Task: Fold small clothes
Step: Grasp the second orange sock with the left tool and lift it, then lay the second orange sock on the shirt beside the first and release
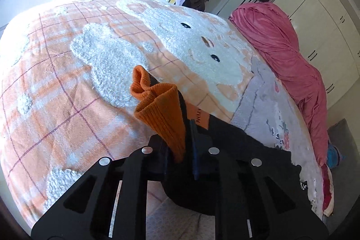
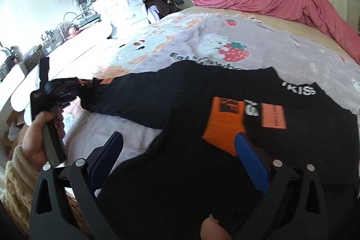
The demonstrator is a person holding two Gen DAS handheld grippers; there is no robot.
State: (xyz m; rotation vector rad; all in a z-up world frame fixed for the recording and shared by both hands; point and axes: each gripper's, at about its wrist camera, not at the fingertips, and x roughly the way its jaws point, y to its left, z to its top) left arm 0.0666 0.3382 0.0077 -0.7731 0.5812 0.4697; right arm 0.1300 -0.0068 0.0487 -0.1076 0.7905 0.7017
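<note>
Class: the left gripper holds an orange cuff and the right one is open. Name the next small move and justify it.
Probably carry the cuff across the black top toward its middle. The left gripper is shut on it, lifted off the bed, while the right gripper hangs open over the flat body holding nothing, so the sleeve fold looks unfinished.

Left tongs [image 1: 180,150]: black skeletal frame with triangular cut-outs, round silver pivot pins, dark blue pads. Right tongs [image 2: 180,143]: same black frame, silver pins, textured blue fingers [image 2: 249,154]. Left hand [image 2: 45,129]: bare skin, dark red painted nails, cream fluffy knit sleeve [image 2: 15,174].
</note>
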